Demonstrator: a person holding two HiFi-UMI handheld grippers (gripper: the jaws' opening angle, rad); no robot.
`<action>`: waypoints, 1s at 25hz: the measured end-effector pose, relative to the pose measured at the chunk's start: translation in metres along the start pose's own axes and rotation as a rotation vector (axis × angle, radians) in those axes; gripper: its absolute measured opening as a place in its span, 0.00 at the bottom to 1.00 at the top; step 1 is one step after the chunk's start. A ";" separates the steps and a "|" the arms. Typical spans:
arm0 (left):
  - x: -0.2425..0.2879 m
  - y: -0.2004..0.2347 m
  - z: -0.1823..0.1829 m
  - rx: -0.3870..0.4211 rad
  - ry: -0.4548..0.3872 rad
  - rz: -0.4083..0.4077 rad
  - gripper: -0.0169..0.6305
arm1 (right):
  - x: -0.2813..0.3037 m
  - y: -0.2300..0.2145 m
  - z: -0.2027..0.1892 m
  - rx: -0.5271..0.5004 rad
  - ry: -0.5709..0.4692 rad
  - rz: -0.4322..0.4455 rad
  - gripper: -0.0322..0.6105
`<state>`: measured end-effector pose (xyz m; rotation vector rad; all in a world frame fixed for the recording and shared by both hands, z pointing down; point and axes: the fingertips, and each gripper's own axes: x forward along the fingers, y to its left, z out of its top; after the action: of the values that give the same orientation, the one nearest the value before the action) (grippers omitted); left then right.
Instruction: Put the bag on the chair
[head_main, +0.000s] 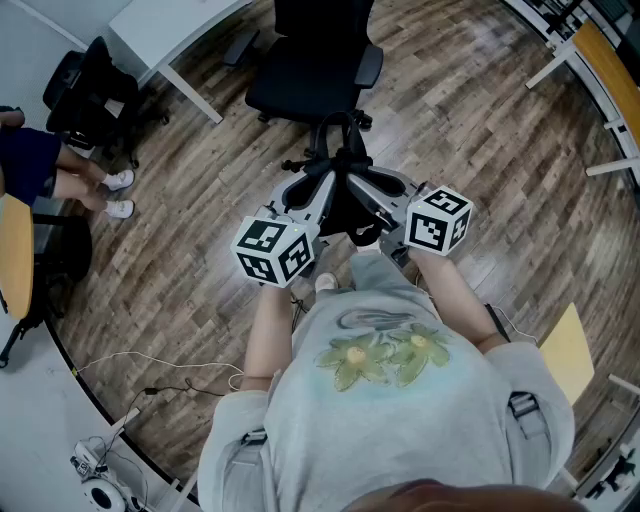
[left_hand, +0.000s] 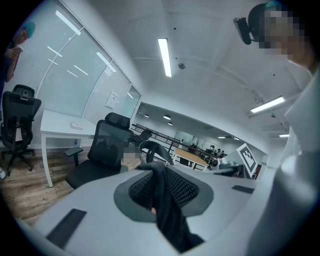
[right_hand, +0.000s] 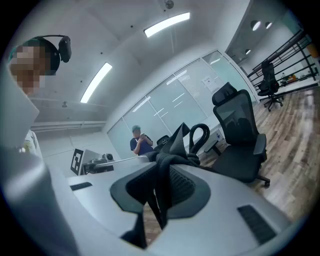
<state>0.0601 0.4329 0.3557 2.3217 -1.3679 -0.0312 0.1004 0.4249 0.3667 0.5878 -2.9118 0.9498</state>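
A black bag (head_main: 345, 190) hangs between my two grippers above the wood floor, its handle loop up. My left gripper (head_main: 312, 198) is shut on the bag's left side; in the left gripper view black strap fabric (left_hand: 165, 200) is pinched between the jaws. My right gripper (head_main: 388, 195) is shut on the right side, with bunched black fabric (right_hand: 162, 180) pressed between its pads and the handle loop (right_hand: 199, 137) rising beyond. The black office chair (head_main: 312, 72) stands just past the bag with its seat bare; the same chair (left_hand: 97, 157) (right_hand: 241, 142) shows in both gripper views.
A white desk (head_main: 170, 30) stands at the far left, with another black chair (head_main: 90, 95) and a seated person's legs (head_main: 85, 185) beside it. Cables (head_main: 150, 375) trail on the floor at lower left. Wood-topped tables (head_main: 612, 62) line the right.
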 end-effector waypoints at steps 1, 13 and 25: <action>0.004 0.001 0.001 -0.002 0.002 0.003 0.14 | 0.000 -0.003 0.002 0.001 0.002 0.002 0.16; 0.072 0.015 0.015 -0.026 -0.014 0.099 0.14 | 0.011 -0.066 0.041 0.012 0.081 0.081 0.16; 0.112 0.041 0.037 -0.050 -0.040 0.216 0.14 | 0.035 -0.105 0.074 -0.012 0.138 0.190 0.16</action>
<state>0.0748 0.3092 0.3602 2.1319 -1.6114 -0.0449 0.1125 0.2921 0.3703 0.2362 -2.8843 0.9482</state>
